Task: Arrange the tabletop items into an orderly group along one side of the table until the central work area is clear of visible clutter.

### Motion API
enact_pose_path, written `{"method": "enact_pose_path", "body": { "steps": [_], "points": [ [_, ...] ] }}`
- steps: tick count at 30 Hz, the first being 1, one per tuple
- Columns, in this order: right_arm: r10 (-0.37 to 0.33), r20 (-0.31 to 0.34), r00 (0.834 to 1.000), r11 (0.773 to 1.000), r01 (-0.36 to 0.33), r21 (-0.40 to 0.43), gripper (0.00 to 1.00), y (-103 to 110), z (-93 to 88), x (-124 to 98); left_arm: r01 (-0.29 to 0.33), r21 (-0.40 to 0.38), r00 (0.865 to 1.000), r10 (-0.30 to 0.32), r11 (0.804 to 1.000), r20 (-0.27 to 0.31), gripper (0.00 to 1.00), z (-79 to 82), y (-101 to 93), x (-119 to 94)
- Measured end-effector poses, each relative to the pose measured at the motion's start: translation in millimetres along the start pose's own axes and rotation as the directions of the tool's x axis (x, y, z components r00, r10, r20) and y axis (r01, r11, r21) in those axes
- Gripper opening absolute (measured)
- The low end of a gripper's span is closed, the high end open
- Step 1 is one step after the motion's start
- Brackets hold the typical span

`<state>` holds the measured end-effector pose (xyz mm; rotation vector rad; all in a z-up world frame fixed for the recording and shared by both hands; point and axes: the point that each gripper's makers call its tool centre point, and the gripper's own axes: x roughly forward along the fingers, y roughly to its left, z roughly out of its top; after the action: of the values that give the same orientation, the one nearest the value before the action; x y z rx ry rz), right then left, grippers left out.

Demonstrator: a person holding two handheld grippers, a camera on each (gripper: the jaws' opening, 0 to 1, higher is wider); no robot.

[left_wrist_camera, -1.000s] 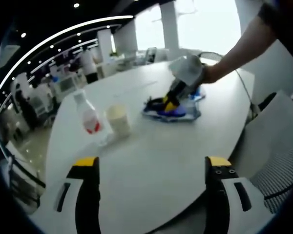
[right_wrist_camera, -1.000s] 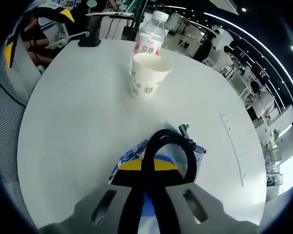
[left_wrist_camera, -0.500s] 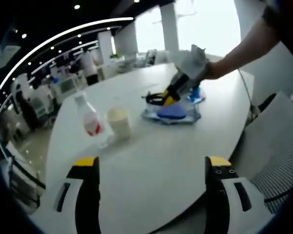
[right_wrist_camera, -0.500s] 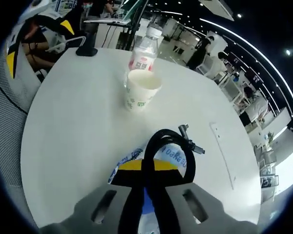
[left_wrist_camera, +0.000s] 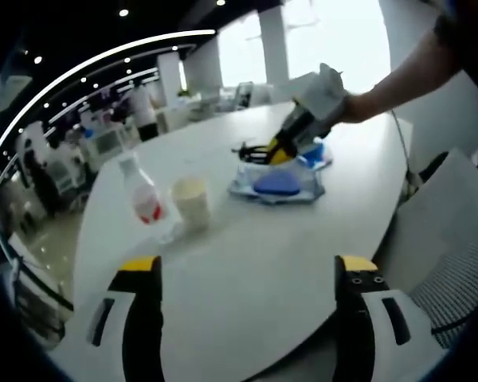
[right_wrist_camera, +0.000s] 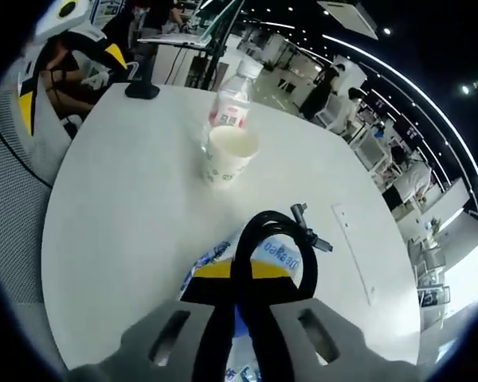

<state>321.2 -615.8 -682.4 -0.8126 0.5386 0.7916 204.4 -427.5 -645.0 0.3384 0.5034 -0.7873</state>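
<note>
My right gripper (right_wrist_camera: 244, 277) is shut on a black looped cable (right_wrist_camera: 264, 231) and holds it above a blue and white packet (right_wrist_camera: 280, 253). In the left gripper view that same right gripper (left_wrist_camera: 280, 150) hangs over the blue packet (left_wrist_camera: 280, 183) with the cable (left_wrist_camera: 252, 150) sticking out to its left, a person's hand behind it. A paper cup (left_wrist_camera: 192, 200) and a clear bottle with a red label (left_wrist_camera: 142, 191) stand side by side left of the packet; the cup (right_wrist_camera: 227, 154) and bottle (right_wrist_camera: 233, 102) also sit beyond the cable. My left gripper (left_wrist_camera: 248, 269) is open over the table's near edge.
The round white table (left_wrist_camera: 263, 255) has bare room in front of the cup and packet. A mesh chair (left_wrist_camera: 454, 239) stands at its right edge. A black stand base (right_wrist_camera: 143, 88) rests at the far rim. Desks and people fill the room behind.
The right gripper has risen with the cable, lifting it off the blue packet. The left gripper has stayed put.
</note>
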Motion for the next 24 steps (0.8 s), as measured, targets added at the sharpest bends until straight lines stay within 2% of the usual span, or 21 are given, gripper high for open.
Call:
{"method": "enact_pose_path", "body": {
  "steps": [11, 15, 24],
  "points": [
    [-0.018, -0.005, 1.0, 1.0, 0.018, 0.008, 0.02, 6, -9.0, -19, 0.016, 0.004, 1.0, -0.016, 1.0, -0.001, 0.87, -0.7, -3.6, 0],
    [-0.026, -0.014, 1.0, 1.0, 0.026, 0.017, 0.02, 7, -14.4, -25, 0.023, 0.001, 1.0, -0.023, 1.0, -0.007, 0.91, -2.2, -4.5, 1],
    [-0.046, -0.028, 0.999, 0.998, 0.047, 0.042, 0.02, 9, -26.3, -39, 0.014, -0.024, 1.0, -0.014, 1.0, 0.027, 0.94, 3.9, -1.2, -1]
  ]
}}
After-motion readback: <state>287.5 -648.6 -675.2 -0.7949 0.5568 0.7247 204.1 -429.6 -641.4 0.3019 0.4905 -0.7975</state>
